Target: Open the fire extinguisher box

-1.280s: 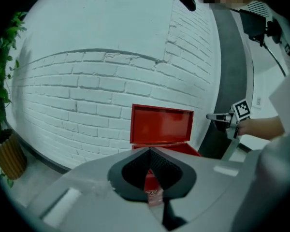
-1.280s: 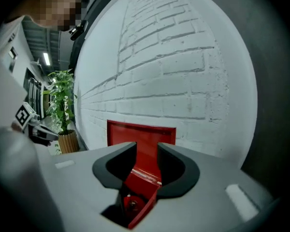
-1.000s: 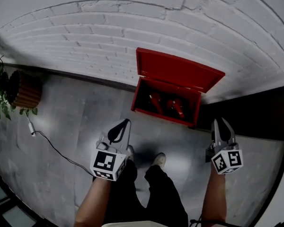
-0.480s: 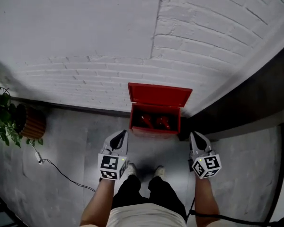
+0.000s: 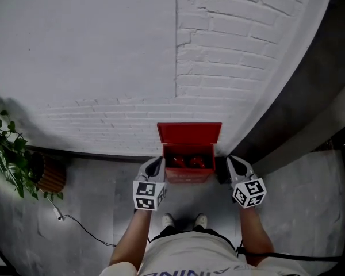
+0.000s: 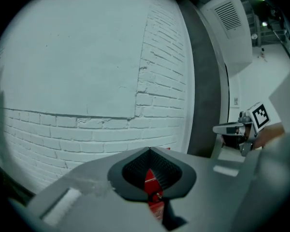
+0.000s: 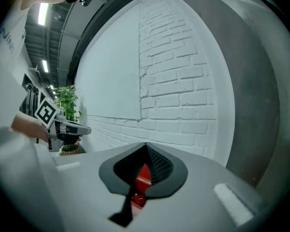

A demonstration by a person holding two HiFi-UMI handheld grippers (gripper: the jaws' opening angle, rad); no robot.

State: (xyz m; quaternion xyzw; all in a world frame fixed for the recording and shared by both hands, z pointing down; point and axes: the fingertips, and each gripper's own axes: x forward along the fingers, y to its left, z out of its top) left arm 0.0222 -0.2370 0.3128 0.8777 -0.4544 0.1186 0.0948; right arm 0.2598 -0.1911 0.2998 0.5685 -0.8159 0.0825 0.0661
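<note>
Head view: red metal fire extinguisher box [image 5: 188, 173] on the grey concrete floor [image 5: 92, 194], at the foot of the white painted brick wall [image 5: 103, 96]; lid already raised, upright along the wall; red shapes inside, too small to make out; left gripper [image 5: 155, 164] just beside the box's left edge, right gripper [image 5: 234, 163] just beside its right edge, each marker cube toward the person; neither touching the box as far as visible; pale shoes [image 5: 168, 219] on the floor below the box; green leafy plant [image 5: 6, 160] in a ribbed brown pot [image 5: 52, 176] far to the left, well apart from the box; thin dark cable [image 5: 80, 226] across the floor between pot and legs.

Left gripper view: dark ribbed pads met at the tip, jaws closed on nothing; strip of the red box [image 6: 152, 185] visible through the slit below the tip, beyond the jaws and not held; white brick wall [image 6: 87, 81] ahead; right gripper [image 6: 232, 128] at the right edge, marker cube up.

Right gripper view: pads pressed together at the tip, jaws closed and empty; red box [image 7: 142, 178] visible through the narrow gap, beyond the jaws; left gripper [image 7: 75, 129] at the left with the plant [image 7: 67, 100] behind it; brick wall [image 7: 174, 81] ahead.
</note>
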